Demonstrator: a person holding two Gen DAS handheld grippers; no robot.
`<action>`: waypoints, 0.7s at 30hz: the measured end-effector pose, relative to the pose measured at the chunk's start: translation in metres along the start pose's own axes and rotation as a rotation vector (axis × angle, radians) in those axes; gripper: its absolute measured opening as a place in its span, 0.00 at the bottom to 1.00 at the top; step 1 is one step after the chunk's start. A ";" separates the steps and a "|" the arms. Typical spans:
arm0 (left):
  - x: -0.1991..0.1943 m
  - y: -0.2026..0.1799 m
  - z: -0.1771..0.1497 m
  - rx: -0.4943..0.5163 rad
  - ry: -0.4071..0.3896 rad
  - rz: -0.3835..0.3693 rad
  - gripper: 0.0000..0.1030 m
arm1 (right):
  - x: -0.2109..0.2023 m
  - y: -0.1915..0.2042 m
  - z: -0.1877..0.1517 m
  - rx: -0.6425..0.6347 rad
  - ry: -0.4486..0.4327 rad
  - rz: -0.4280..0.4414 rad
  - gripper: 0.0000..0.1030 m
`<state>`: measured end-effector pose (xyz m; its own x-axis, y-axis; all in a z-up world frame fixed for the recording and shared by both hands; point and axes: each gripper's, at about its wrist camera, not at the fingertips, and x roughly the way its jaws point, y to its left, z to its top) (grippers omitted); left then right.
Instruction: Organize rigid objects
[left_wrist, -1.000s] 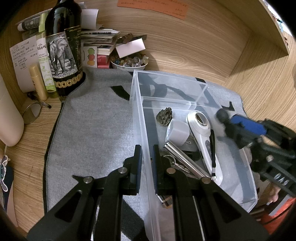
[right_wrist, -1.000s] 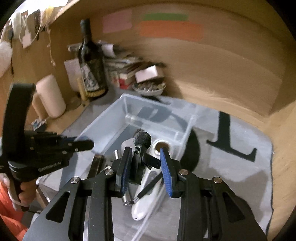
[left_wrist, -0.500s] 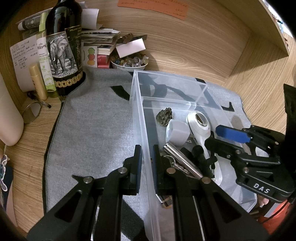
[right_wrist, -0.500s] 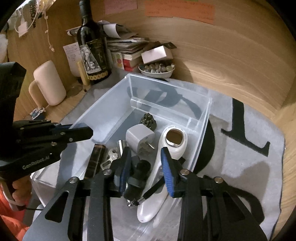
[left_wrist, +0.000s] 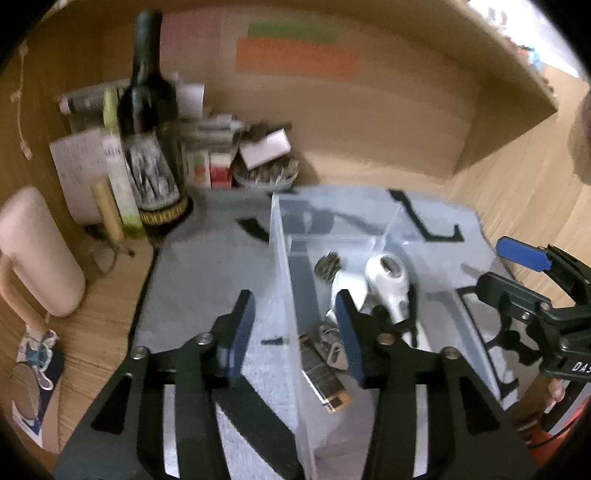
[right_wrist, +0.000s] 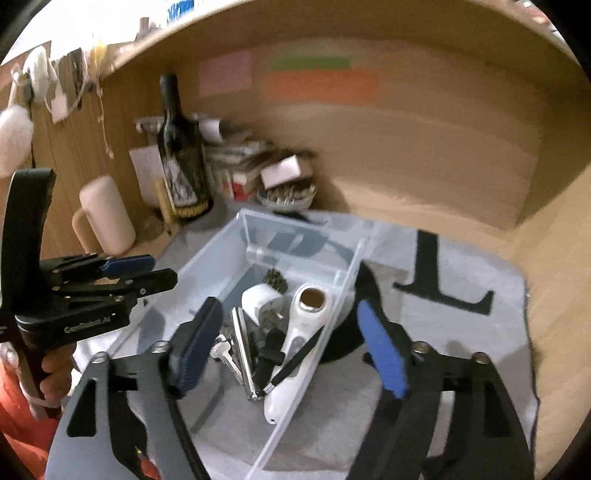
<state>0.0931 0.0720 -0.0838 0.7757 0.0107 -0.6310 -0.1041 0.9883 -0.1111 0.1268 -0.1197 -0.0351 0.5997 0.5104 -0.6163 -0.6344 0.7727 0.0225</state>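
Underneath, a grey felt mat (right_wrist: 461, 332) covers the wooden desk (left_wrist: 517, 206); left gripper (left_wrist: 295, 328) and right gripper (right_wrist: 288, 350) both gape empty above the clear plastic bin (right_wrist: 229, 254).

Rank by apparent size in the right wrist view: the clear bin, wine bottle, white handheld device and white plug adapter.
1. Clear bin
2. Wine bottle
3. White handheld device, but it sits nearer the camera than the bottle, so that order is unsure
4. White plug adapter

A curved wooden wall (right_wrist: 424, 147) with coloured paper notes (right_wrist: 321, 86) backs a wooden desk (left_wrist: 517, 206) under warm light
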 end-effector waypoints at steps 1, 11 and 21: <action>-0.007 -0.003 0.001 0.005 -0.021 -0.002 0.54 | -0.007 -0.001 0.000 0.006 -0.018 -0.005 0.80; -0.091 -0.044 0.000 0.083 -0.276 -0.020 0.91 | -0.084 -0.008 -0.011 0.055 -0.214 -0.076 1.00; -0.145 -0.066 -0.018 0.103 -0.414 -0.031 0.99 | -0.139 -0.008 -0.028 0.070 -0.341 -0.134 1.00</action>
<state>-0.0244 0.0028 0.0012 0.9641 0.0203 -0.2648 -0.0307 0.9989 -0.0350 0.0350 -0.2071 0.0279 0.8107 0.4903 -0.3201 -0.5113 0.8591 0.0208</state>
